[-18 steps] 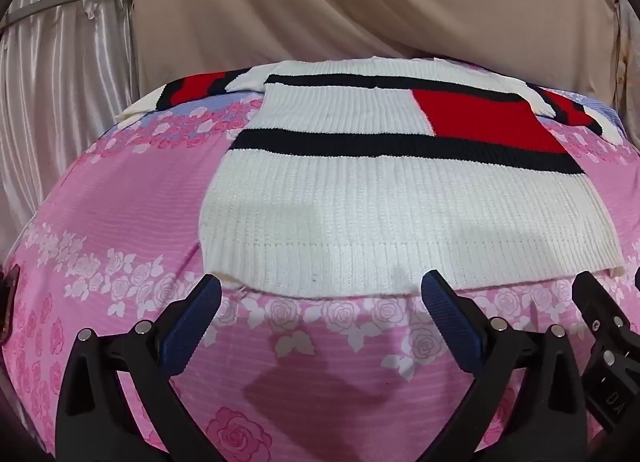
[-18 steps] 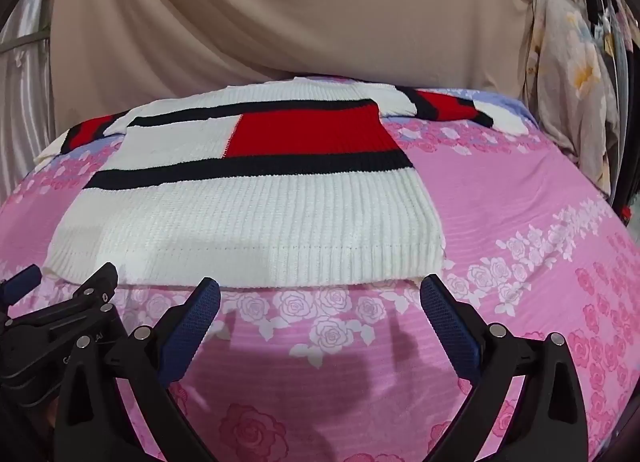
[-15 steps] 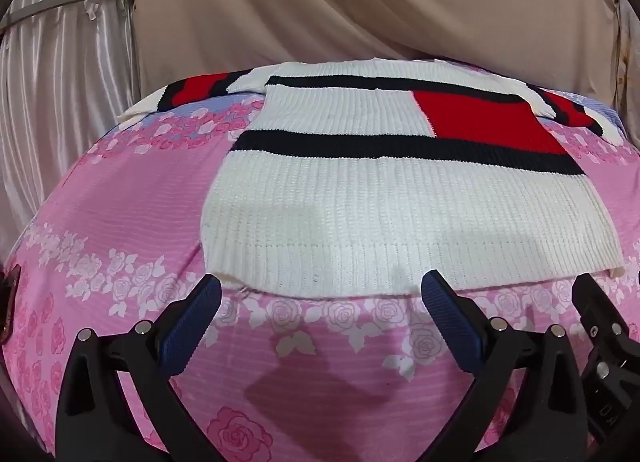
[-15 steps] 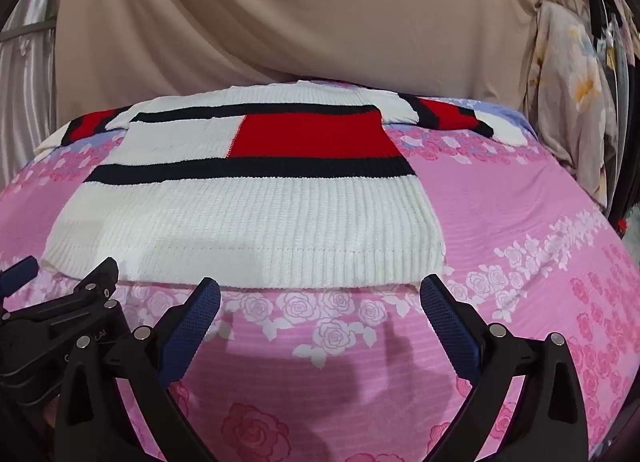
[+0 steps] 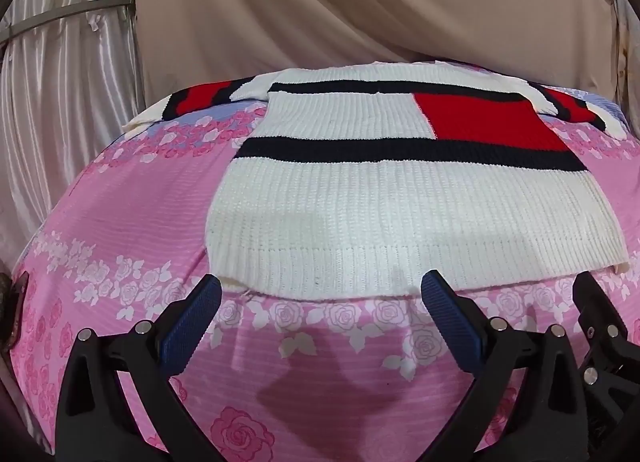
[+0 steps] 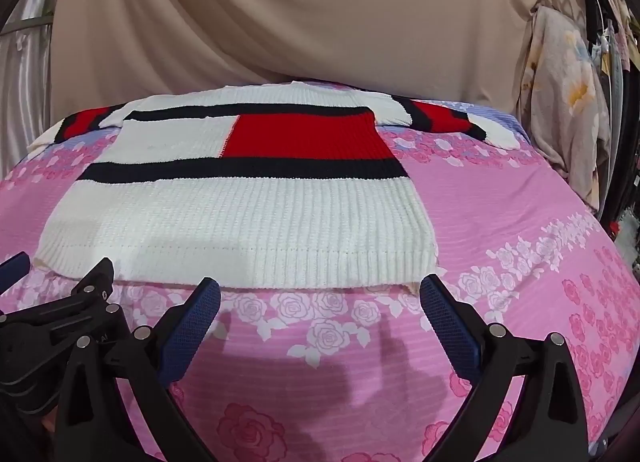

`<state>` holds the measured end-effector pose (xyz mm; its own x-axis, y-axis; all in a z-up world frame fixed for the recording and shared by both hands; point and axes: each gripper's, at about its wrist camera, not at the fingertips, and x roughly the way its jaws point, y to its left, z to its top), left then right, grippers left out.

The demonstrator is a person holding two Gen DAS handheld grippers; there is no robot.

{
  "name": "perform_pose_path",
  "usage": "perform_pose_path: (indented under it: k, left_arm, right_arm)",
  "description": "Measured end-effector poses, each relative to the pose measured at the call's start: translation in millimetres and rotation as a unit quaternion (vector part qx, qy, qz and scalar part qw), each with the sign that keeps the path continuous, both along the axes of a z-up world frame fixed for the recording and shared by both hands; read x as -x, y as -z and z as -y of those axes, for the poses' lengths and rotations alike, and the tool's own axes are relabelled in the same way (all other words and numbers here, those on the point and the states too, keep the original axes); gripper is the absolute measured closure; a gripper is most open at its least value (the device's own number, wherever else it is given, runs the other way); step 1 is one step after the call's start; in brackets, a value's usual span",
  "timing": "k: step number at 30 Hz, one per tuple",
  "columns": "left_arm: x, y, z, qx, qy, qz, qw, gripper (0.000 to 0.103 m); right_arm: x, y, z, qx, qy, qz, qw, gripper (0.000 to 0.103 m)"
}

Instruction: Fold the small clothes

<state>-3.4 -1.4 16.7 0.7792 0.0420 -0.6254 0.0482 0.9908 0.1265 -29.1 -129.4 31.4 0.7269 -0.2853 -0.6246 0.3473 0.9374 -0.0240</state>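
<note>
White ribbed knit makes up most of the sweater [image 5: 360, 197], which lies spread flat on the bed, hem nearest the grippers and both sleeves stretched out sideways at the far end. Two navy bands cross the chest, with a red block between them on one side; the sleeves repeat the red, navy and white. A thicker ribbed band finishes the hem, whose edge lifts slightly off the bed sheet [image 5: 120, 221], a thin pink cotton printed with white and deep pink roses and a pale blue strip at the far end. Beige cloth hangs in loose folds behind the bed.

Both tools hover just short of the hem, side by side. On the left gripper [image 5: 322, 302] the jaws stand wide apart, blue textured pads facing inward, holding nothing. On the right gripper [image 6: 320, 306] the jaws are equally spread and empty, near the hem's right corner.
</note>
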Motion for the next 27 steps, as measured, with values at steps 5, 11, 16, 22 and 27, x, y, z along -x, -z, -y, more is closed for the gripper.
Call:
perform_pose_path:
  k: [5, 11, 16, 22, 27]
  left_arm:
    - [-4, 5, 2, -0.005, -0.001, -0.009, 0.9999, 0.005]
    - [-2, 8, -1, -0.007, -0.006, -0.004, 1.0, 0.005]
    - [2, 10, -1, -0.006, -0.009, 0.002, 0.9999, 0.005]
    - [1, 11, -2, -0.006, -0.008, -0.001, 1.0, 0.005]
    - [3, 11, 2, -0.008, -0.006, 0.005, 0.9999, 0.005]
  right_arm:
    - [-2, 2, 1, -0.005, -0.006, -0.003, 1.0, 0.005]
    - [-1, 1, -1, 0.004, -0.006, 0.001, 1.0, 0.005]
    - [3, -1, -4, 0.018, -0.004, 0.01, 1.0, 0.005]
    - [7, -3, -6, 0.03, 0.006, 0.017, 0.999, 0.005]
    - [8, -5, -7, 0.036, 0.011, 0.023, 0.999, 0.005]
